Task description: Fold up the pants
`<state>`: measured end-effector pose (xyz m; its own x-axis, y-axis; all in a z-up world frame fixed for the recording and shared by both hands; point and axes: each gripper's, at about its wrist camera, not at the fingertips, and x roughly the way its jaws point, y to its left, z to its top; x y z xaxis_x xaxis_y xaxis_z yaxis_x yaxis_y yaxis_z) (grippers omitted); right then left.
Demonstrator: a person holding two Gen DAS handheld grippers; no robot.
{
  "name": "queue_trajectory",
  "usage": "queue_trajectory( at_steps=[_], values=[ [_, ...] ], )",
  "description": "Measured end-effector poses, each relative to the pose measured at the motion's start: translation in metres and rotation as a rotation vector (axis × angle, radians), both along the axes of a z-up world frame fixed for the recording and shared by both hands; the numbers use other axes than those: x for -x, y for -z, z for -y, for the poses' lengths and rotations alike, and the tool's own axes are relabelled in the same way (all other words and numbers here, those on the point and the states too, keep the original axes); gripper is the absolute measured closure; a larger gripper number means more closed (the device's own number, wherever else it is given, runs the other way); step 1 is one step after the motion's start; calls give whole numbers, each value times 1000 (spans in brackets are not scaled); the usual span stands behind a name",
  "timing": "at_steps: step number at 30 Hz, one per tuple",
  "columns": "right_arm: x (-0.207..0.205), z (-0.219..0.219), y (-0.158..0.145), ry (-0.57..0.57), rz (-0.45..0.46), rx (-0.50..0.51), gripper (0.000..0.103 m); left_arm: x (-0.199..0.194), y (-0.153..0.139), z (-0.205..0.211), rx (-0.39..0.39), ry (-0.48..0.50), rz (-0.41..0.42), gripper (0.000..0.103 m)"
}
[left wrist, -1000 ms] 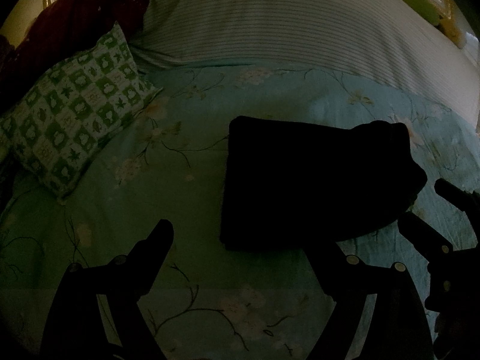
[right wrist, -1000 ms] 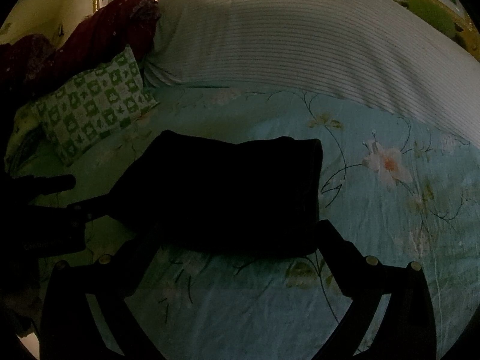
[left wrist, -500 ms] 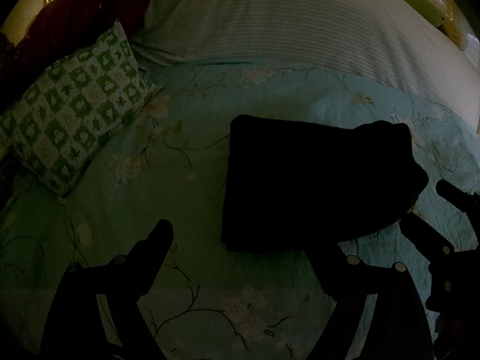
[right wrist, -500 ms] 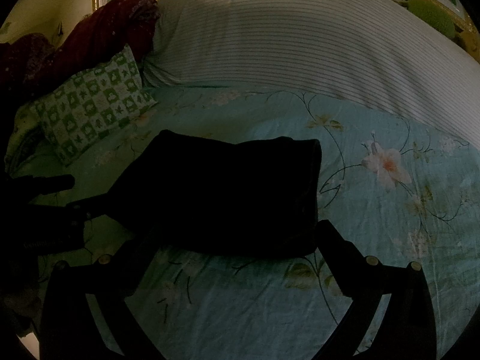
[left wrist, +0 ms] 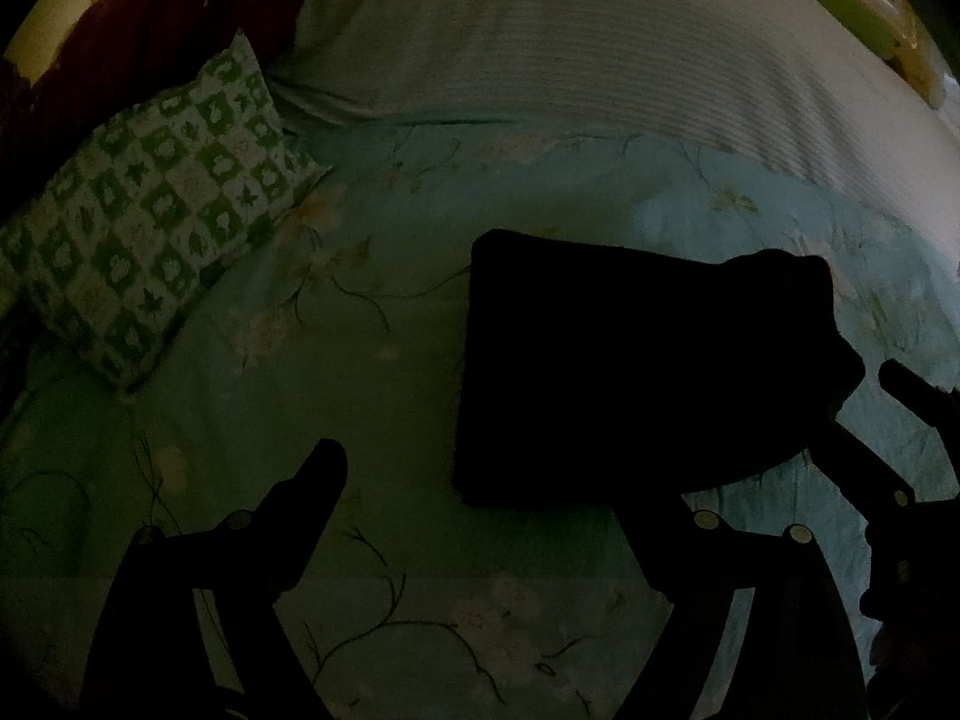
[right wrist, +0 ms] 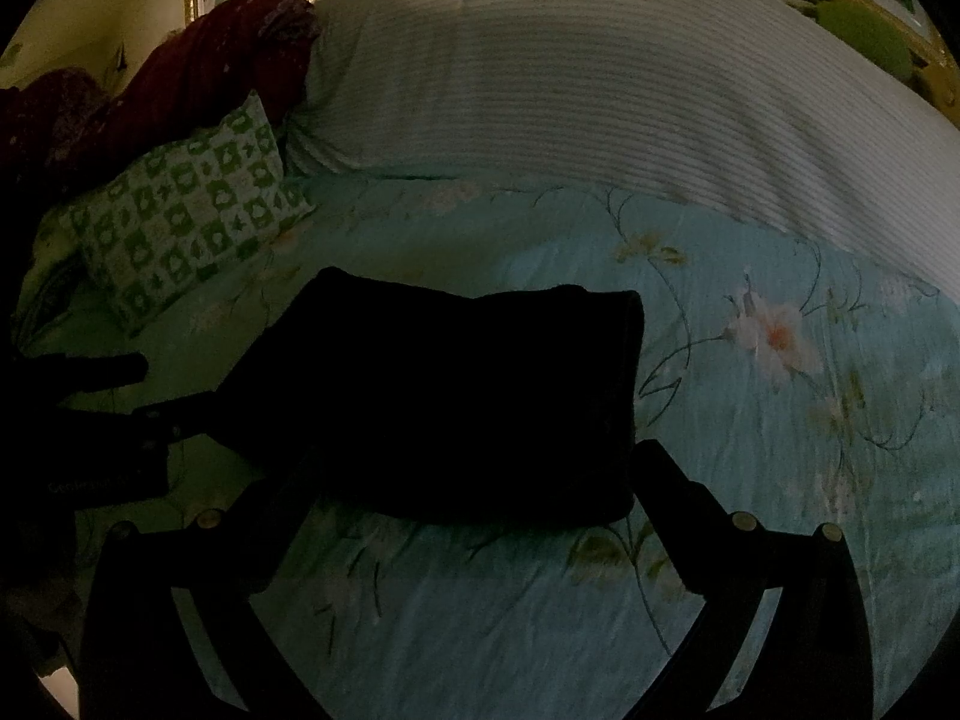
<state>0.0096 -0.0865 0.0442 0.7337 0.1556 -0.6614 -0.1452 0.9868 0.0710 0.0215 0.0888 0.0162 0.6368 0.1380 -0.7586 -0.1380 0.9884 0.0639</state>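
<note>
Nearest, the left gripper [left wrist: 480, 480] is spread wide over the floral sheet [left wrist: 372, 396], its right finger at the near edge of the pants [left wrist: 636, 360]. The right gripper [right wrist: 456, 468] is also spread, empty, its fingers either side of the pants' near edge. The pants lie folded into a dark rectangle in the middle of the bed. Beyond them to the left rests a green checked pillow [right wrist: 186, 222], then a striped blanket [right wrist: 600, 90] and a dark red cloth [right wrist: 198, 84].
</note>
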Motion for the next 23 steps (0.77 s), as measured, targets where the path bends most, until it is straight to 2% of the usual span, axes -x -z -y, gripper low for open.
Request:
queue_trajectory(
  at_steps=[23],
  values=[
    [-11, 13, 1, 8, -31, -21, 2, -11, 0, -3, 28, -6, -29, 16]
  ],
)
